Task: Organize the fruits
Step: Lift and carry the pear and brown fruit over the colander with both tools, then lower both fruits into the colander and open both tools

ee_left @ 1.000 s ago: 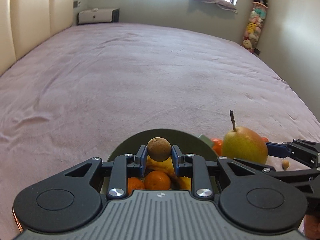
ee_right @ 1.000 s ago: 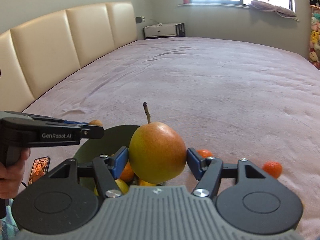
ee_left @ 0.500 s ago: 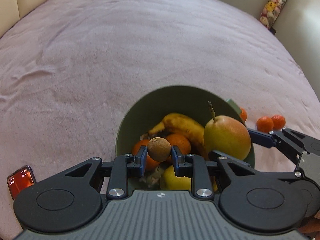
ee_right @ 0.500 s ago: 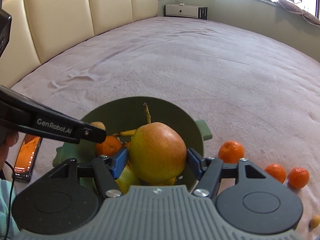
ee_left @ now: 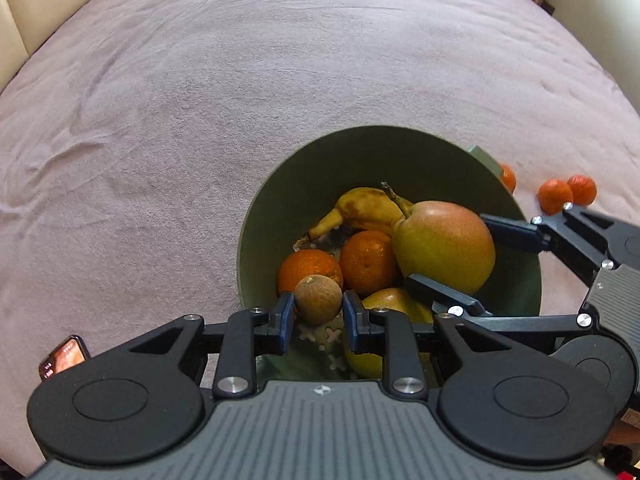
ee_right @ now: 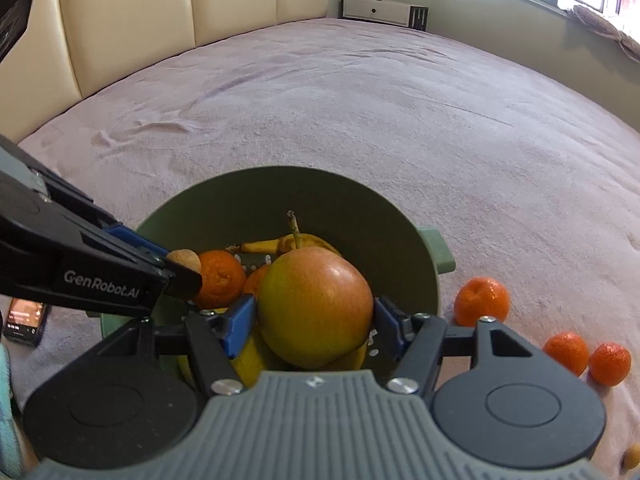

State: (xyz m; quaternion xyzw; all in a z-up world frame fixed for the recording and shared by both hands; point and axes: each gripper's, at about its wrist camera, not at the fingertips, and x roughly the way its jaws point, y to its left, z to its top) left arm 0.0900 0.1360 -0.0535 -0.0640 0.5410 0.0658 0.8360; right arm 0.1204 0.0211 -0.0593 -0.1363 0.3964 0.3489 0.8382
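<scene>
Over the round sage-green plastic colander bowl (ee_left: 256,216) on the mauve plush bedspread (ee_left: 200,80), both tongs carry fruit.

- Left tongs (ee_left: 318,312): narrowly parted, clamped on a small round brown-skinned fruit (ee_left: 319,299), above the bowl's near rim.
- Right tongs (ee_right: 314,320): spread wide, gripping a large yellow-red pear with a woody stem (ee_right: 316,304) by its flanks, low over the bowl's contents.
- Bowl contents: one spotted yellow banana (ee_left: 360,208), two orange mandarins (ee_left: 366,262), and a yellow fruit partly hidden beneath the tongs.
- Outside the bowl: three loose orange mandarins (ee_right: 482,300) on the bedspread to the right, and a small yellowish fruit (ee_right: 632,456) at the frame edge.
- Also present: a phone with lit screen (ee_left: 64,356) to the left of the bowl.

Handling note, as judgement: release is the step in hand. Lower the pear until it touches the pile before opening, since a drop could bruise it or jolt the mandarins. Let the small fruit go into a gap by the wall, so it does not roll off the heap. Withdraw each pair of tongs straight upward, avoiding the other.
</scene>
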